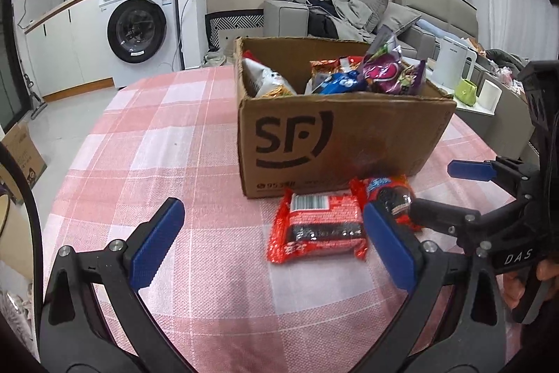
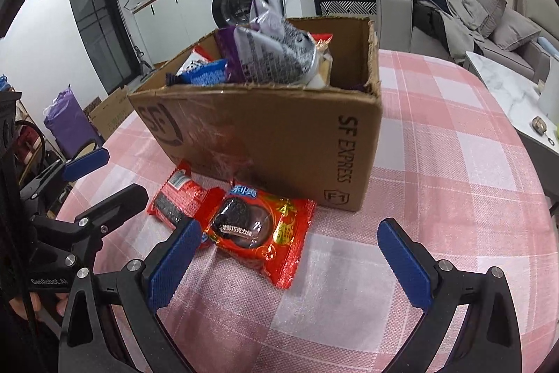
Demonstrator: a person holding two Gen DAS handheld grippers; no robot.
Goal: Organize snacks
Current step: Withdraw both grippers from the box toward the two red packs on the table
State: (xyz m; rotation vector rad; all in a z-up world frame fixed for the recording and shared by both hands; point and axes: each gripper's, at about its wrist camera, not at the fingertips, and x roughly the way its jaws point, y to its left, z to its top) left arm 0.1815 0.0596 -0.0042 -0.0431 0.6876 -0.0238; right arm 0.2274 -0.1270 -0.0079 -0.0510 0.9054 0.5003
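Note:
An open cardboard box [image 1: 332, 135] [image 2: 279, 128] marked SF stands on the pink checked table and holds several snack bags, among them a purple bag [image 1: 380, 69] and a blue packet [image 1: 339, 83]. Two red packets lie side by side on the cloth just in front of it: one with a barcode [image 1: 318, 229] [image 2: 178, 198], and one picturing a chocolate biscuit [image 1: 387, 191] [image 2: 258, 226]. My left gripper [image 1: 272, 243] [image 2: 104, 182] is open, low over the barcode packet. My right gripper [image 2: 288, 264] [image 1: 450, 194] is open, just short of the biscuit packet. Neither holds anything.
A washing machine [image 1: 139, 27] and counter stand at the back left, a grey sofa [image 2: 489, 20] with clothes behind the table. A white kettle [image 1: 454, 62] and a marble side table [image 2: 506, 86] are to the right. Another cardboard box [image 1: 21, 156] sits on the floor at left.

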